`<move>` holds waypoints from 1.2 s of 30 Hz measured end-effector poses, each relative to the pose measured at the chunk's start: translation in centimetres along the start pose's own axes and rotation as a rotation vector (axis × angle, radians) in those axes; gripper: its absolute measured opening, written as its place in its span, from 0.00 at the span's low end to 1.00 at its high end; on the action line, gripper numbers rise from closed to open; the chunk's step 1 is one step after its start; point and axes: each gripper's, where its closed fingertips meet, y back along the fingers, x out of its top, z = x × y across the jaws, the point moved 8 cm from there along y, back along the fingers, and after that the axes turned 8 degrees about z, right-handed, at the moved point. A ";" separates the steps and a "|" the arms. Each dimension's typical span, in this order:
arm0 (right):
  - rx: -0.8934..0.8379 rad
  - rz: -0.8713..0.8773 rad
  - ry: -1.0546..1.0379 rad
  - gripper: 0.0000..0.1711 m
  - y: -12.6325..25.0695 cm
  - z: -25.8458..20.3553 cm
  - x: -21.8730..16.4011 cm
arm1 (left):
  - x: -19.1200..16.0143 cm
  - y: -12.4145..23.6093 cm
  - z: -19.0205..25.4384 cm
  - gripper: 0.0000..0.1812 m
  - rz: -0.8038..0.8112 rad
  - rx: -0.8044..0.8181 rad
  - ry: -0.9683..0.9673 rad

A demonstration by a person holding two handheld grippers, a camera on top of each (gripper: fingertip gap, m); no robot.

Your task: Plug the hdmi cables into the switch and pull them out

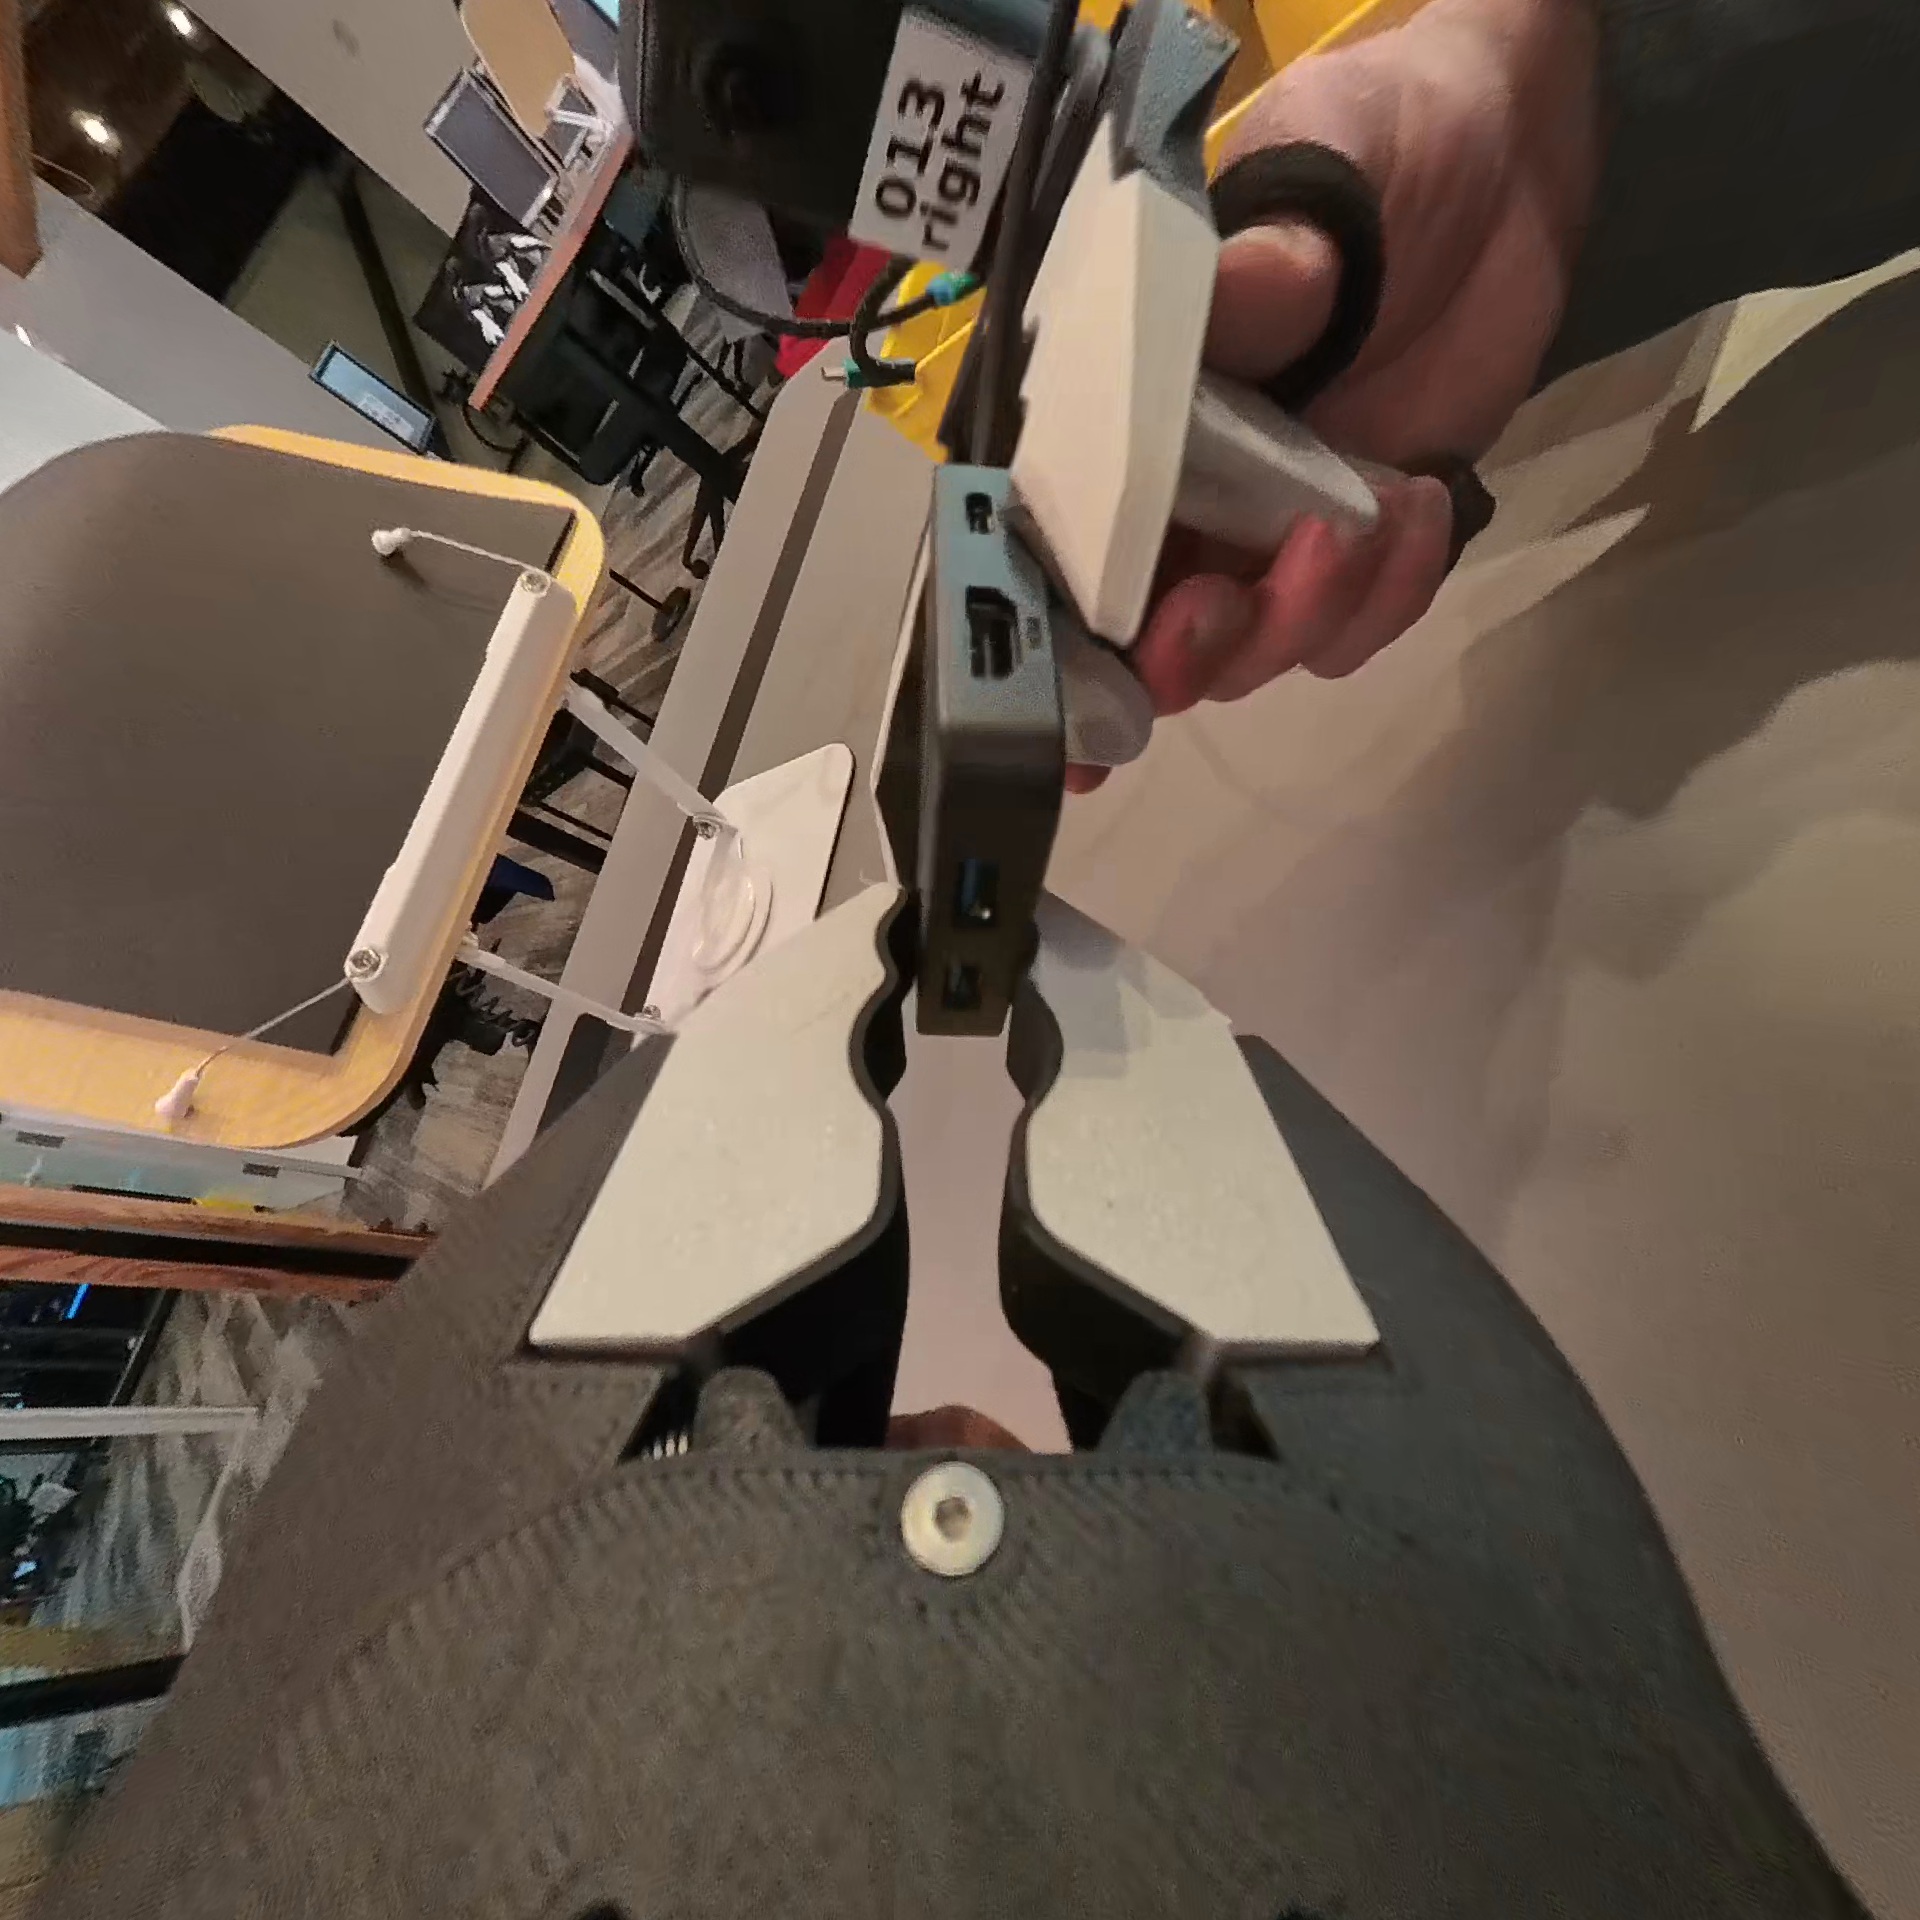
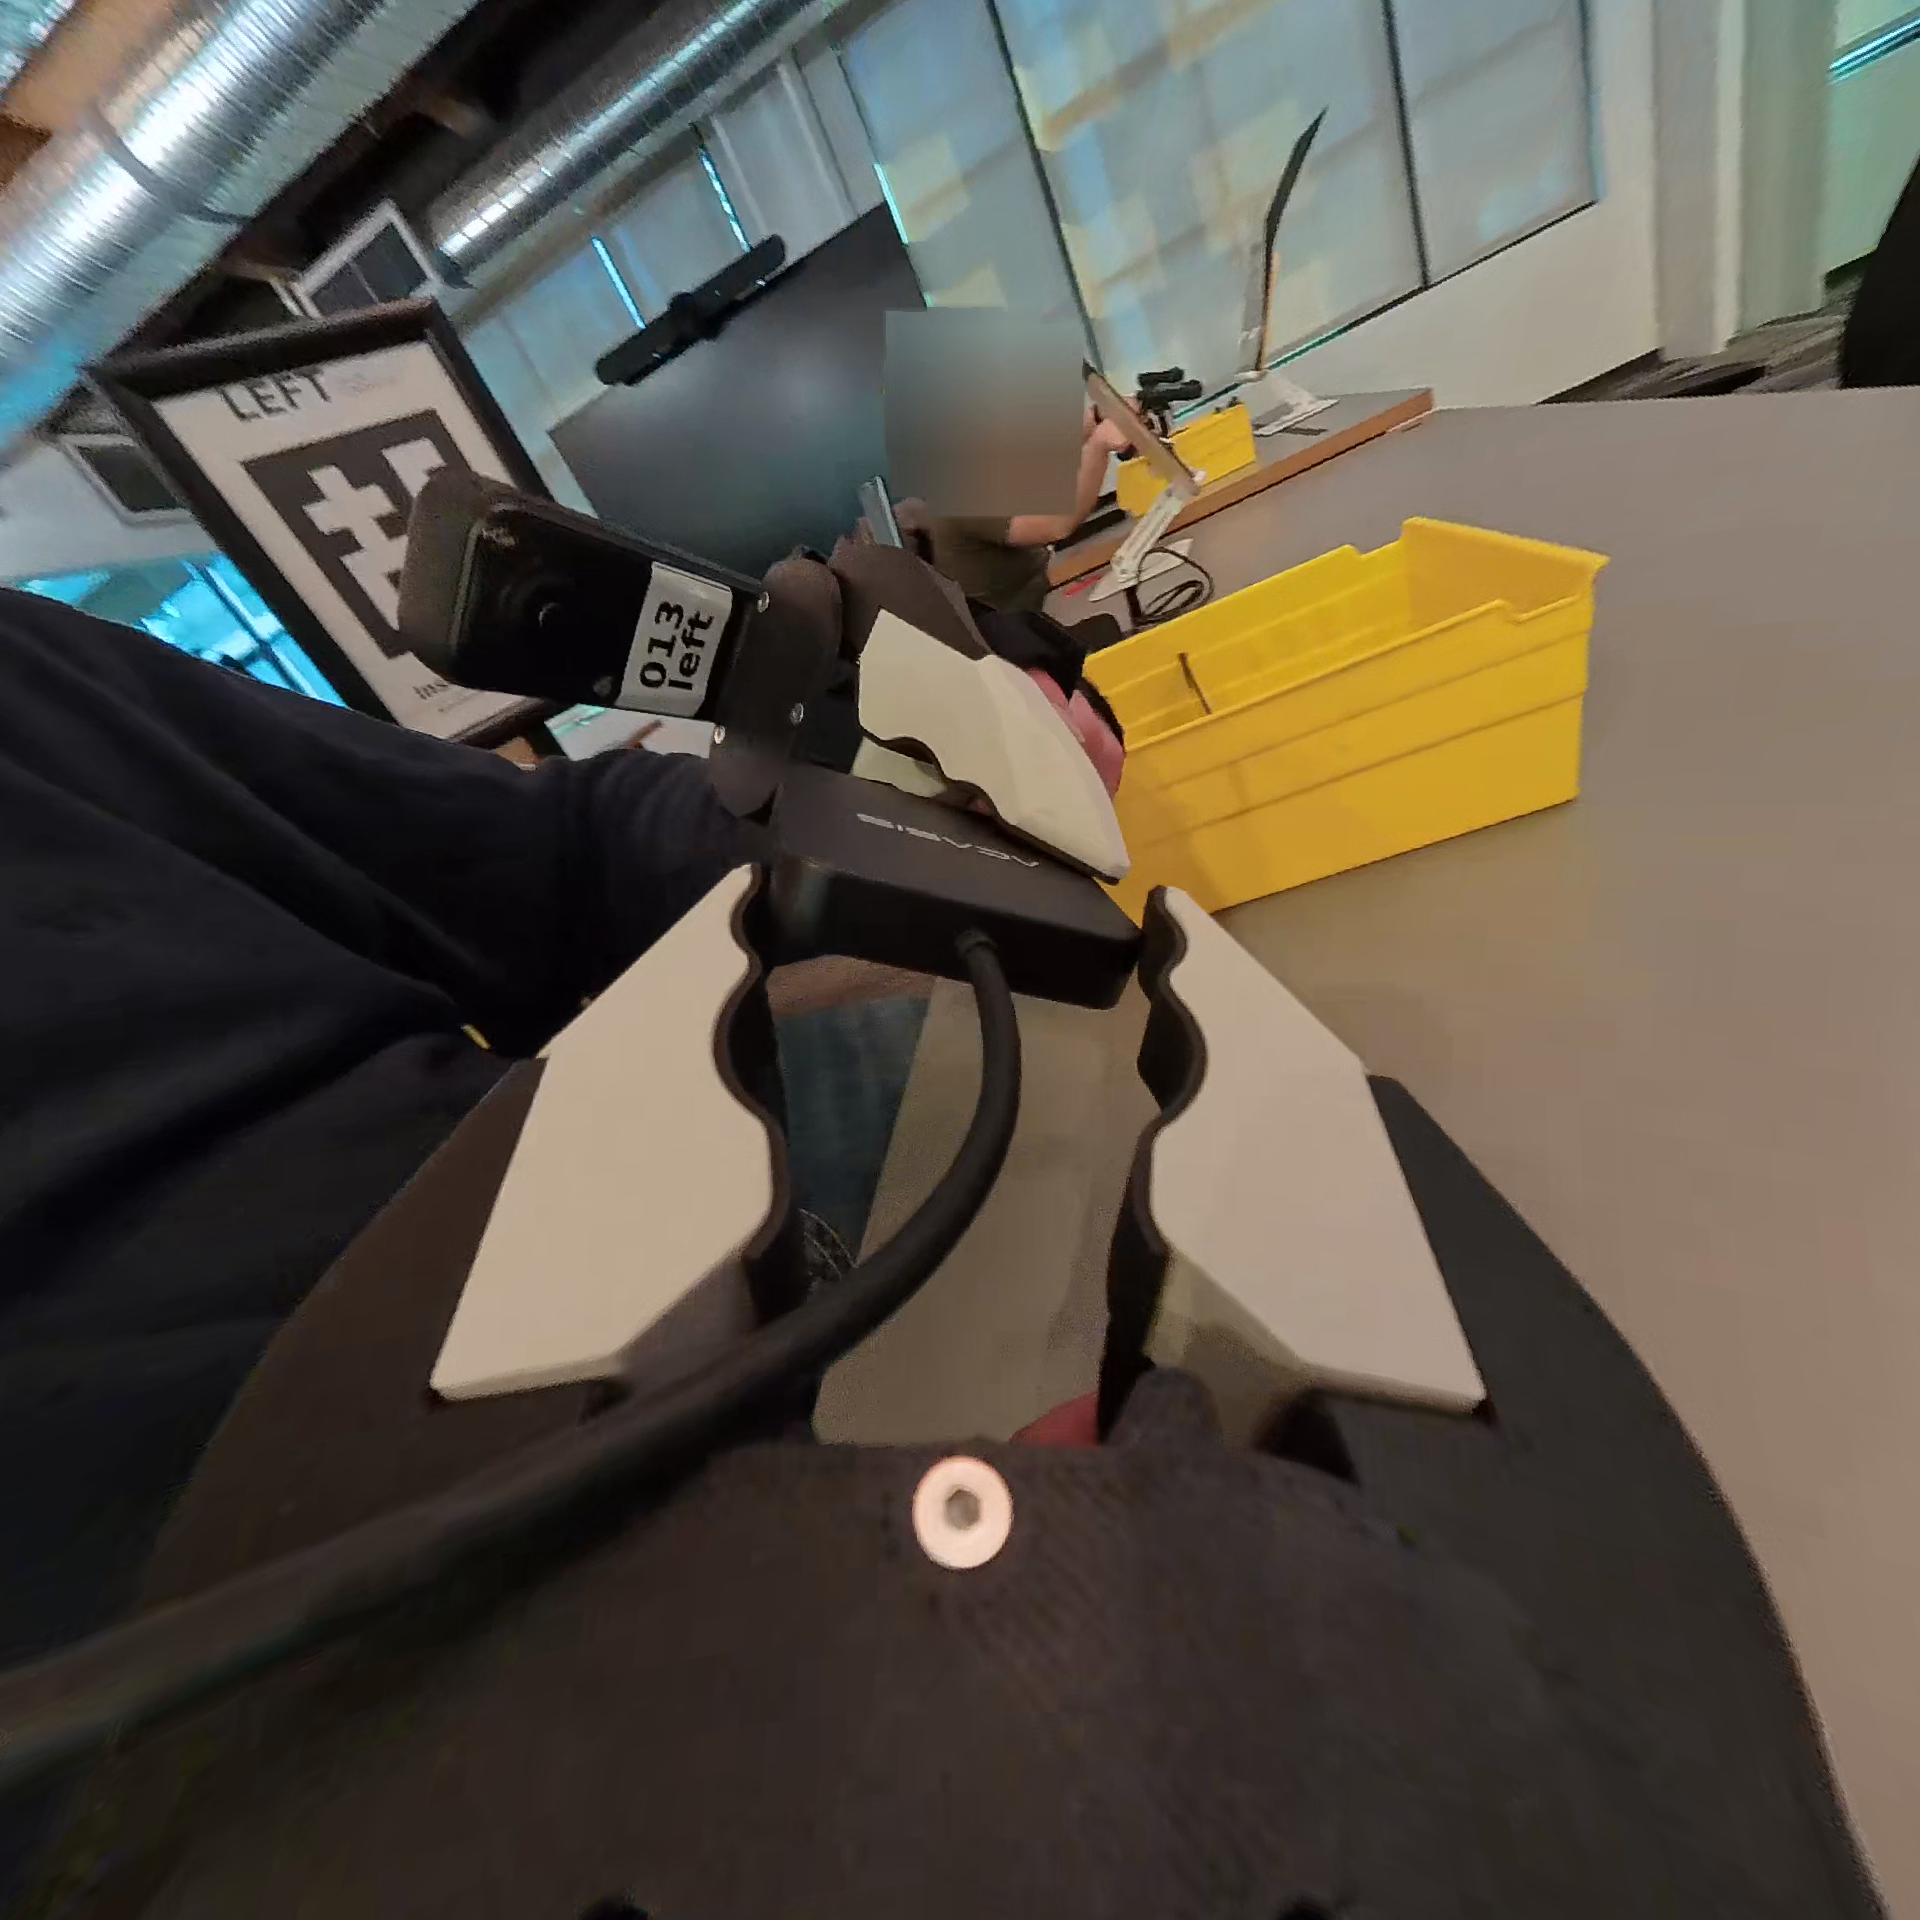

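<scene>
Switch (image 1: 987, 790) is clamped at 12 o'clock by left gripper (image 1: 961, 987) jaws; right gripper (image 2: 951, 935) jaws spread, nothing gripped; thin-edge hold, twist-out risked under plug force.

Yellow bin (image 2: 1382, 707) sitting on the grey table (image 2: 1662, 1039), open side up. Framed black-and-white marker sign (image 2: 312, 499) standing behind. Person (image 2: 997, 540) sitting at a far desk, by a second yellow bin (image 2: 1195, 457). Wood-edged panel (image 1: 260, 748) with a white bar (image 1: 468, 800) hanging beside the table
</scene>
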 end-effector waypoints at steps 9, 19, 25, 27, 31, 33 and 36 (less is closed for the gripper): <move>-0.230 -0.020 0.195 0.40 0.7 0.1 0.9 | 0.1 0.3 -0.7 0.18 0.004 0.007 0.077; -0.274 -0.050 0.316 0.42 1.2 -1.0 1.3 | 1.1 0.3 -0.4 0.08 -0.068 0.068 -0.087; -0.285 -0.262 0.637 0.27 0.5 -2.0 0.9 | 1.6 1.1 -0.6 0.07 0.027 -0.062 -0.040; -0.305 -0.319 0.794 0.12 0.0 -2.4 0.7 | 1.4 1.1 -0.5 0.07 0.037 -0.091 -0.008; -0.360 -0.395 0.922 0.07 -0.5 -2.6 0.1 | 0.6 1.2 -0.9 0.08 -0.009 -0.129 0.077; -0.450 -0.408 0.949 0.06 -0.2 -1.8 0.0 | 0.4 2.0 -1.8 0.15 -0.057 -0.108 0.056; -0.520 -0.451 0.960 0.06 0.9 -0.7 -0.5 | 0.0 4.7 -4.3 0.21 -0.147 -0.048 0.072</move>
